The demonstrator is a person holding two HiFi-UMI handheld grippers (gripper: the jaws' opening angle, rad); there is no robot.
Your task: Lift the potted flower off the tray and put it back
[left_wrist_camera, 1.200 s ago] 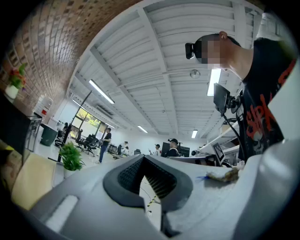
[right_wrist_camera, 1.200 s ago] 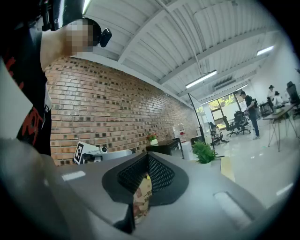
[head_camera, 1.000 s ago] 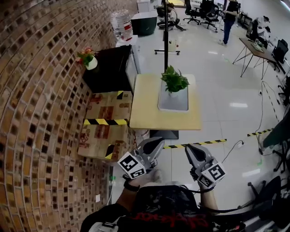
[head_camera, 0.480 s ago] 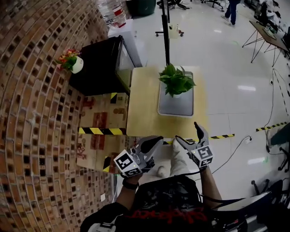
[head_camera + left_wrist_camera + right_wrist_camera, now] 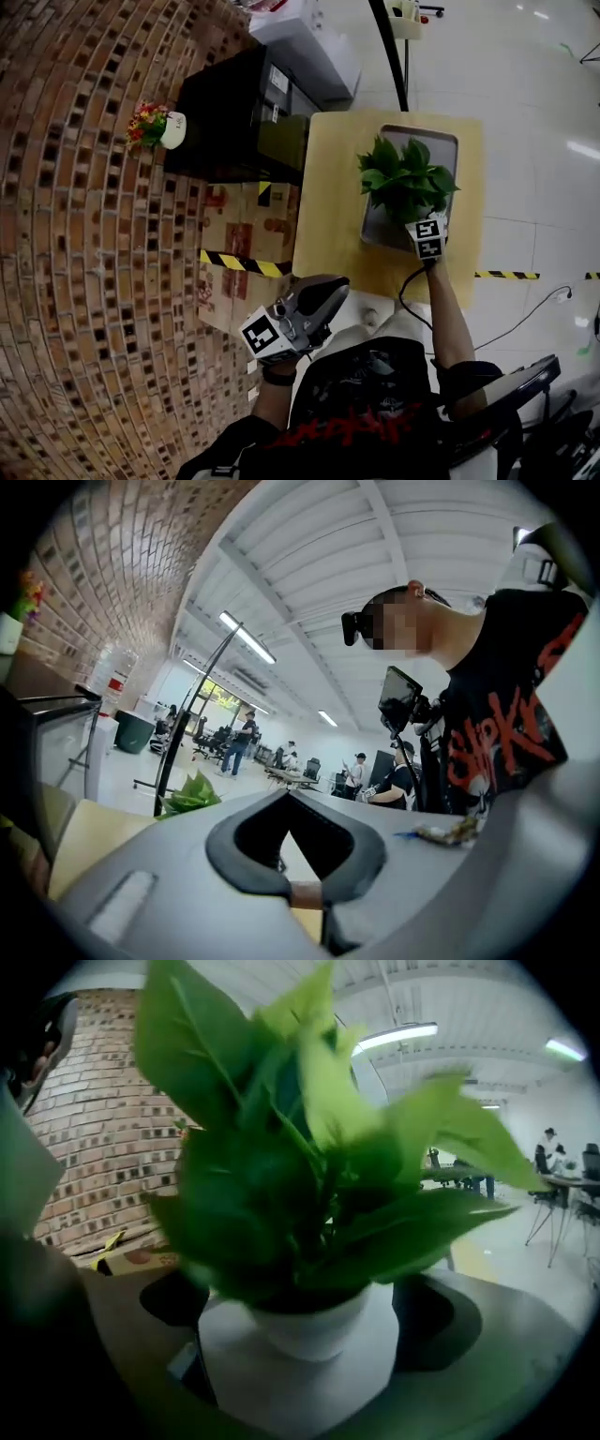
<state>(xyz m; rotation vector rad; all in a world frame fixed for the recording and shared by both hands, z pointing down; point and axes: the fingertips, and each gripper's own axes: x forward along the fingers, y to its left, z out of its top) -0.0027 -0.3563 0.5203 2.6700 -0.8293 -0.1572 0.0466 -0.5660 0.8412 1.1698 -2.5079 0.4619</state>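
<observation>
The potted flower (image 5: 405, 183), broad green leaves in a white pot (image 5: 314, 1330), stands on the grey tray (image 5: 441, 141) on the small wooden table (image 5: 337, 187). My right gripper (image 5: 314, 1335) has reached in at the plant's near side; only its marker cube (image 5: 427, 238) shows under the leaves in the head view. Its jaws are opening, one on each side of the pot, which sits between them. I cannot see the pads pressing on it. My left gripper (image 5: 334, 287) hangs close to my body, off the table's near left corner, shut with nothing in it.
A brick wall (image 5: 84, 234) runs along the left. Against it stand a black cabinet (image 5: 239, 112) bearing a small flower pot (image 5: 159, 127) and cardboard boxes (image 5: 244, 244) with hazard tape. A black stand pole (image 5: 389, 47) rises behind the table. People (image 5: 244, 738) stand far off.
My right gripper swung from beside my body out over the table to the plant, and its jaws opened. The left gripper stayed by my body. The table came nearer in view.
</observation>
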